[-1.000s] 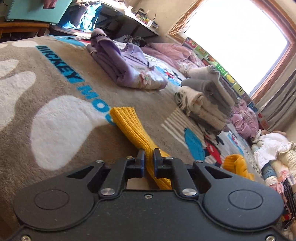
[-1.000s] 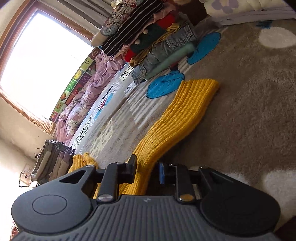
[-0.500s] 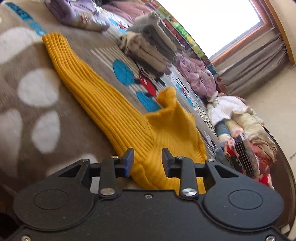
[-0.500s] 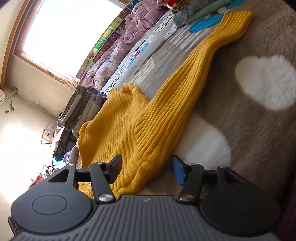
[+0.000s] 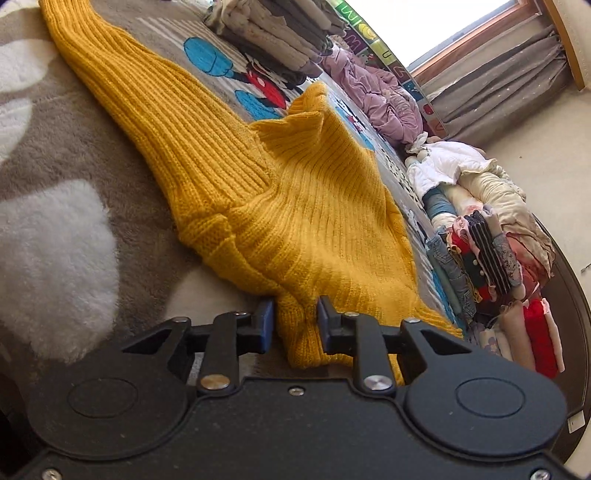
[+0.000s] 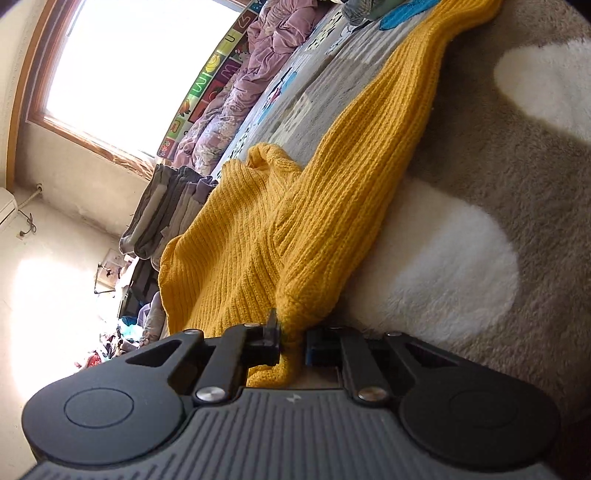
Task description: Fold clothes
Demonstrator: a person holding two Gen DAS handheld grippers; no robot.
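A yellow ribbed knit sweater [image 5: 295, 206] lies spread on a brown plush blanket [image 5: 66, 140] with white patches, one sleeve stretching away to the upper left. My left gripper [image 5: 294, 325] is shut on a thick bunch of the sweater's near edge, which fills the gap between the fingers. In the right wrist view the sweater [image 6: 251, 236] runs away with its other sleeve toward the upper right over the blanket [image 6: 498, 166]. My right gripper [image 6: 291, 341] is shut on a thin fold of the near edge. The collar stands up at the far side.
A stack of folded grey and beige clothes [image 5: 280, 33] and rumpled purple bedding [image 5: 380, 99] lie beyond the sweater. A pile of mixed clothes [image 5: 487, 240] lines the right. A folded grey stack [image 6: 166, 210] sits under the bright window [image 6: 129, 55].
Both grippers let go of the sleeves, drew back along the sweater to its near edge while open, and have now closed on that edge.
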